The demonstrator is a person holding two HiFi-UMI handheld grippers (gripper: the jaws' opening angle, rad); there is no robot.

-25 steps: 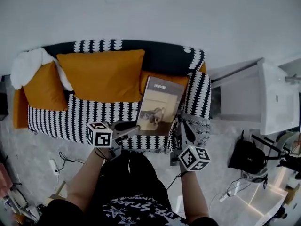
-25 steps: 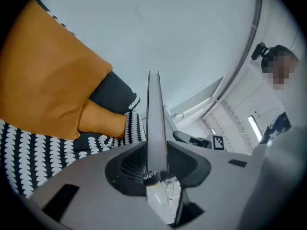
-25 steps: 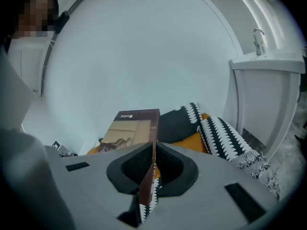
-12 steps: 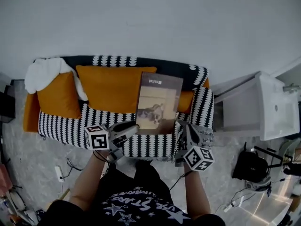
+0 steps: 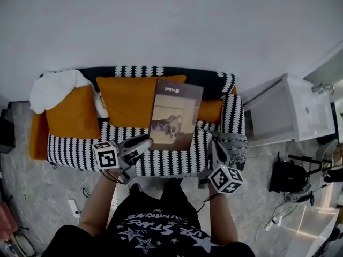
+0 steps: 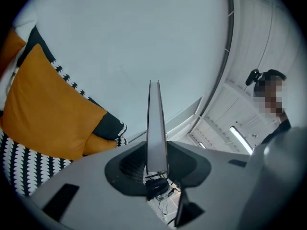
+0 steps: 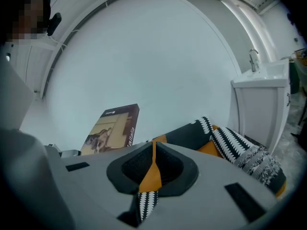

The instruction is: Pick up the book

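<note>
Moved: book point(image 5: 176, 114) now higher above the sofa point(image 5: 75, 149).
Left gripper point(image 5: 144, 142): clamped on the book's lower corner; book upright.
Right gripper point(image 5: 214, 145): jaws together, empty, to the book's right.

overhead head view, gripper views share sofa point(image 5: 69, 149)

Brown-covered flat book point(image 5: 177, 108) with its lower left corner hidden in the left gripper point(image 5: 146, 142), cover lettering and photo too small to make out, black-and-white patterned sofa point(image 5: 166, 164) partly behind it, person's dark printed shirt point(image 5: 155, 234) cut off by the lower edge
</note>
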